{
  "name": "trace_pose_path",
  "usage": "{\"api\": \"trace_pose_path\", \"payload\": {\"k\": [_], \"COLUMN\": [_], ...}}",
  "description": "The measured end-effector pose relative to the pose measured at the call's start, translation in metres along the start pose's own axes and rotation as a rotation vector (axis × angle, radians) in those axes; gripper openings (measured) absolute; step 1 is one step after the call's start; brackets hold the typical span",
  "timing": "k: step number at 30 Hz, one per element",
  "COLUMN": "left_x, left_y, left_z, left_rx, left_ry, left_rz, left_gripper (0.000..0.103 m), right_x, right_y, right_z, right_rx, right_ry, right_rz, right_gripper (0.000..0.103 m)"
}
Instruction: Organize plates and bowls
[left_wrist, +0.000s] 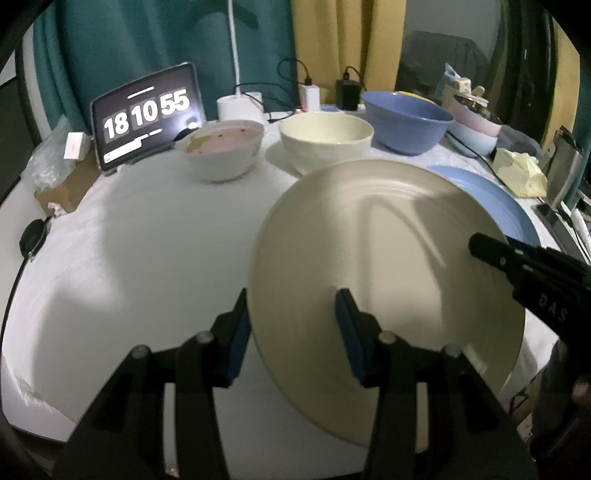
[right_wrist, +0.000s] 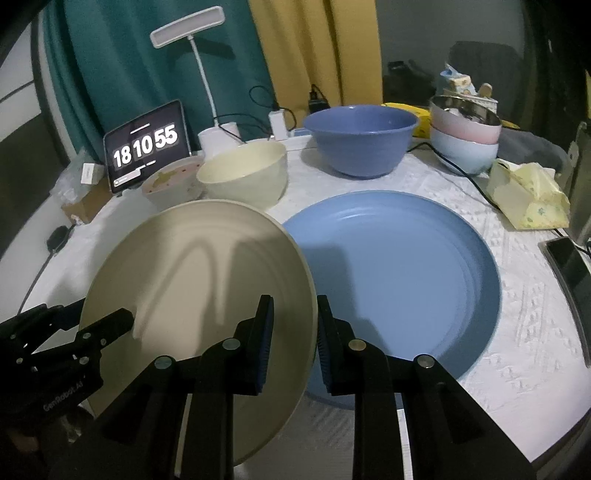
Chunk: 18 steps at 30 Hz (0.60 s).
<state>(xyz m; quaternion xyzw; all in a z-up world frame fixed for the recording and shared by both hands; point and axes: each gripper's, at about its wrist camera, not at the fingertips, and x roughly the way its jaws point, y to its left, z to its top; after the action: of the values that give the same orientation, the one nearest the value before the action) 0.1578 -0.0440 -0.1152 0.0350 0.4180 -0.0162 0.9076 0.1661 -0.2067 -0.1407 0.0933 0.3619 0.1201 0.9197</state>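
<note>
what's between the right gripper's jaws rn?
The cream plate's right rim, with the right gripper straddling it; blue plate lies just beyond. Right wrist view shows it.
</note>
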Motion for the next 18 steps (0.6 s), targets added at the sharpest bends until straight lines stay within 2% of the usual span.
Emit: {"api": "trace_pose_path", "payload": {"k": [18], "left_x": [0.007], "left_y": [-0.037], "left_z": [0.023], "left_rx": [0.051], "left_ry": [-0.009], "left_rz": [-0.024], "left_gripper": [0.046], "right_x": [-0.005], "right_y": [-0.042], "right_z": [0.01], "right_rx": [0.041], "right_ry": [-0.03], "right_rz": [-0.021], "right_gripper": [0.024]}}
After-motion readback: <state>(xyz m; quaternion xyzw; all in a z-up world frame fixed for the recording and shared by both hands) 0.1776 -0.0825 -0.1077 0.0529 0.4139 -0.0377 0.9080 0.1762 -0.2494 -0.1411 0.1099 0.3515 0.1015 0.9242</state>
